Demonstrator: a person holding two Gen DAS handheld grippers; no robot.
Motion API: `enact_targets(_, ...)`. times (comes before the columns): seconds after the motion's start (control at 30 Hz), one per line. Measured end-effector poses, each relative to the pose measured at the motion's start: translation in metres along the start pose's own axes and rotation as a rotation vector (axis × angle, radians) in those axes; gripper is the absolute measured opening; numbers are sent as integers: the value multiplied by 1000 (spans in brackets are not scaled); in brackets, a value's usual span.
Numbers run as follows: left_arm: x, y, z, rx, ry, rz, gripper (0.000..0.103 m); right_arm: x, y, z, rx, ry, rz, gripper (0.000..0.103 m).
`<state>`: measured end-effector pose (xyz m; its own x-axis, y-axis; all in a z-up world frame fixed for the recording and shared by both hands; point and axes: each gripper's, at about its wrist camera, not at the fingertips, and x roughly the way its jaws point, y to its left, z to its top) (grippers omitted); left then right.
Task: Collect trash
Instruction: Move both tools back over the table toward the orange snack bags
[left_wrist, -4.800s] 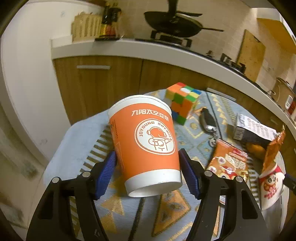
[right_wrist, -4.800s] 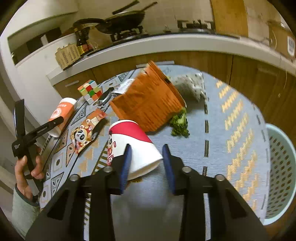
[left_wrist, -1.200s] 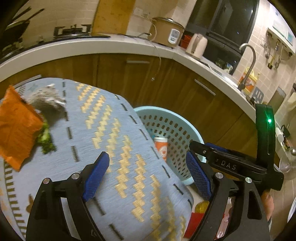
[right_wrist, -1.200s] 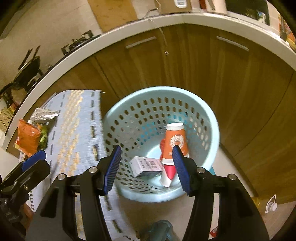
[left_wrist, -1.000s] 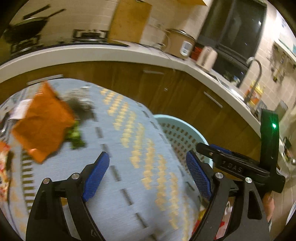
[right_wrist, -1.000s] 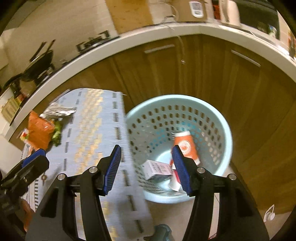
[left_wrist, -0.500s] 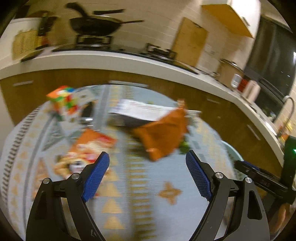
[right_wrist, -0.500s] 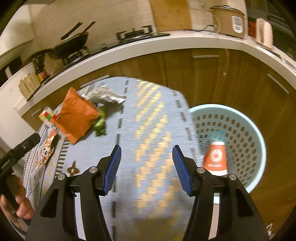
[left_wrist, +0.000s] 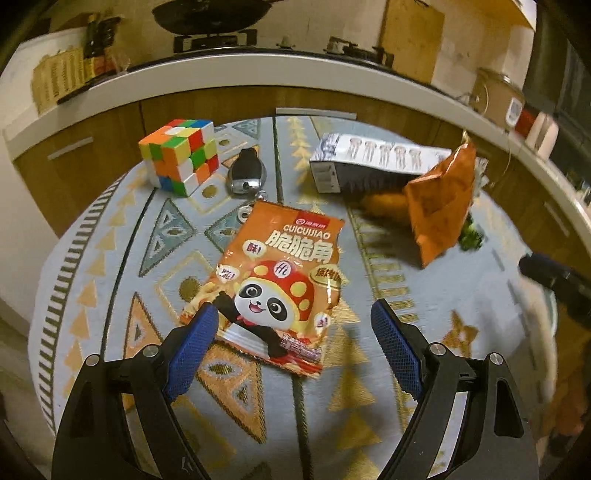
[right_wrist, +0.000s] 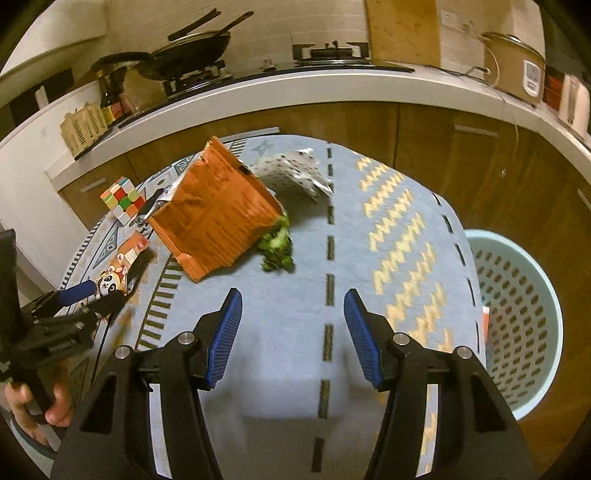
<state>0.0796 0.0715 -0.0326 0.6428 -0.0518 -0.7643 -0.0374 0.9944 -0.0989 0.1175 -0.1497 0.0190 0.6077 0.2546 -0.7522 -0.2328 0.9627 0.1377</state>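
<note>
From left to right in the left wrist view, a colour cube (left_wrist: 179, 160) and a key fob (left_wrist: 245, 173) sit at the far left of the patterned cloth (left_wrist: 122, 258); neither looks like trash. The panda snack packet (left_wrist: 279, 282) lies flat in the middle, and the left gripper (left_wrist: 290, 334) hovers over its near end with its jaws wide apart and nothing between them. Further right lie a printed box (left_wrist: 369, 162), an orange bag (left_wrist: 441, 206) leaning against it, and a green scrap (left_wrist: 469, 240) beside the bag; what lies under the box is hard to make out.

A second ago both grippers looked at the basket, where the orange cup, the red-and-white cup and a small carton already lay. Now both have swung back over the table, so that drop is done and a fresh pick begins.

In the right wrist view the left tool shows at the far left, then the orange bag, the green scrap and a crumpled foil wrapper (right_wrist: 295, 171). The right gripper (right_wrist: 291, 336) hangs above bare cloth, its jaws partly apart and empty. The pale blue basket (right_wrist: 535, 369) stands off the table's right edge.

The packet seems next for the left gripper, and the bag or the scrap for the right.
</note>
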Motion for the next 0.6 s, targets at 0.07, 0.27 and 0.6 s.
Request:
enact_targets(0.07, 7, 1, 1, 4, 11, 17, 81, 1, 4, 4, -13, -7, -1, 54)
enact_targets(0.27, 12, 2, 0, 17, 24, 44, 80, 4, 12, 20, -51, -23, 19, 54)
enact_targets(0.6, 7, 10, -1, -30, -10, 70, 58, 17, 16, 67, -83, -70, 187, 54)
